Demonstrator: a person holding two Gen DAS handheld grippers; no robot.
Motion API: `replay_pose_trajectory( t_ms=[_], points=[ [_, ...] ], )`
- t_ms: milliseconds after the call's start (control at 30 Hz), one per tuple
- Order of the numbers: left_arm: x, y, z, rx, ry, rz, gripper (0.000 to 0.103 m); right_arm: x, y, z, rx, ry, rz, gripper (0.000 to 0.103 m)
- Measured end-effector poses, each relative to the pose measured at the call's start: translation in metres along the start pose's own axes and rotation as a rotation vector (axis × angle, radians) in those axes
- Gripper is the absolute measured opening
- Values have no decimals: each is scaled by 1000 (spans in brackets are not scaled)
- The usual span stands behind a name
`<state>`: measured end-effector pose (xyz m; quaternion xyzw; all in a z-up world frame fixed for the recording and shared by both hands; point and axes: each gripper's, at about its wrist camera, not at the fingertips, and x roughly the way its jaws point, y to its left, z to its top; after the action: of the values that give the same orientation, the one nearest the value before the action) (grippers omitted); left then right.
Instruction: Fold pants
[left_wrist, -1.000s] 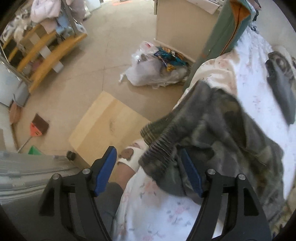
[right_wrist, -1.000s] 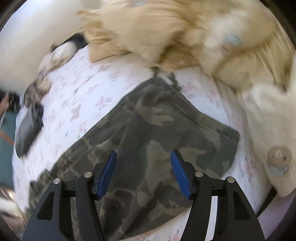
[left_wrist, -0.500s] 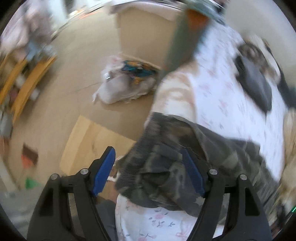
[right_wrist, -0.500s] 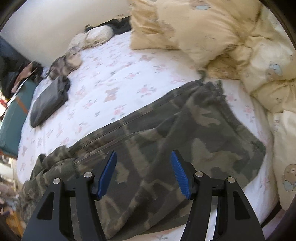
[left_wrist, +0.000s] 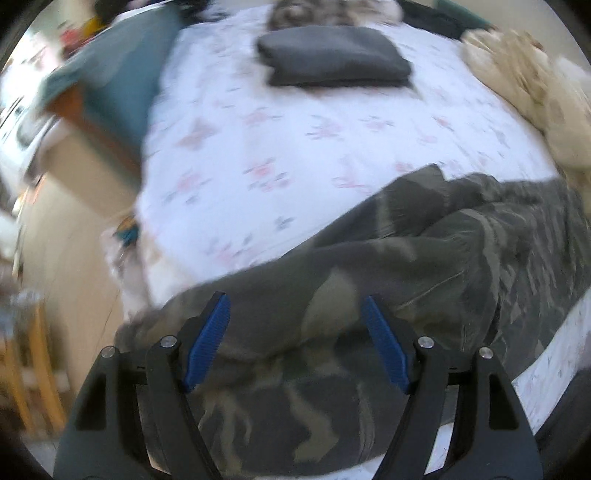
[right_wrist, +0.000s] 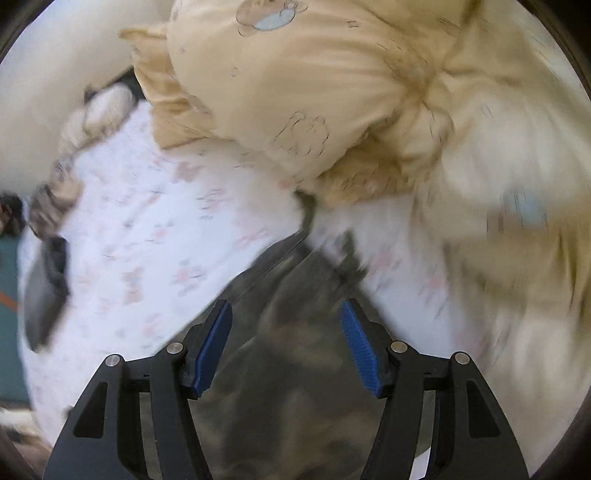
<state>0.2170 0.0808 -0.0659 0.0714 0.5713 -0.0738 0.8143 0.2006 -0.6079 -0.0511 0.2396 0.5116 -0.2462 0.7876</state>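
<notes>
Camouflage pants (left_wrist: 424, 266) lie rumpled across the near part of a white floral bed sheet (left_wrist: 295, 147). My left gripper (left_wrist: 295, 339) is open and empty, hovering over the pants' near left part. In the right wrist view the pants (right_wrist: 291, 354) fill the lower middle, blurred, with one corner pointing toward the pillows. My right gripper (right_wrist: 286, 343) is open and empty just above them.
A folded dark grey garment (left_wrist: 332, 55) lies at the far side of the bed; it also shows in the right wrist view (right_wrist: 44, 295). Beige bear-print pillows (right_wrist: 314, 92) are piled at the bed's head. A teal cover (left_wrist: 122, 77) and the floor lie left of the bed.
The left gripper swung from the bed's edge and floor to face across the bed, over the pants. The right gripper moved closer to the pants, toward the pillows. Both stay open.
</notes>
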Motion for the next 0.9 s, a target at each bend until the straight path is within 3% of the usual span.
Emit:
replay_pose_trajectory(
  t_ms=[100,267,333,367,400,433,500,633,767,833,900],
  points=[
    [19,-15,16,96,17,-11,72,31,-3,13,-112,70,-66,64],
    [56,-55,30,306,48,-15,72,75,-6,6,-183,149,-45,61],
    [69,-66,34,350,19,42,72,84,-3,2,-217,152,-55,51],
    [73,-67,34,354,22,31,72,86,-2,0,-225,154,-54,40],
    [79,-68,35,358,32,12,69,86,0,0,-235,152,-54,31],
    [85,-71,35,373,48,-13,66,85,1,0,-244,142,-55,29],
    [95,-73,34,399,89,-46,43,77,3,-1,-268,112,-58,9],
    [95,-78,25,462,86,-63,27,62,12,-4,-345,101,-62,6],
    [80,-77,17,467,55,-73,28,32,2,8,-305,43,-58,6],
    [70,-70,19,434,36,-119,34,23,0,11,-309,32,-63,6],
    [66,-66,20,413,38,-145,49,14,1,9,-327,25,-62,6]
  ],
)
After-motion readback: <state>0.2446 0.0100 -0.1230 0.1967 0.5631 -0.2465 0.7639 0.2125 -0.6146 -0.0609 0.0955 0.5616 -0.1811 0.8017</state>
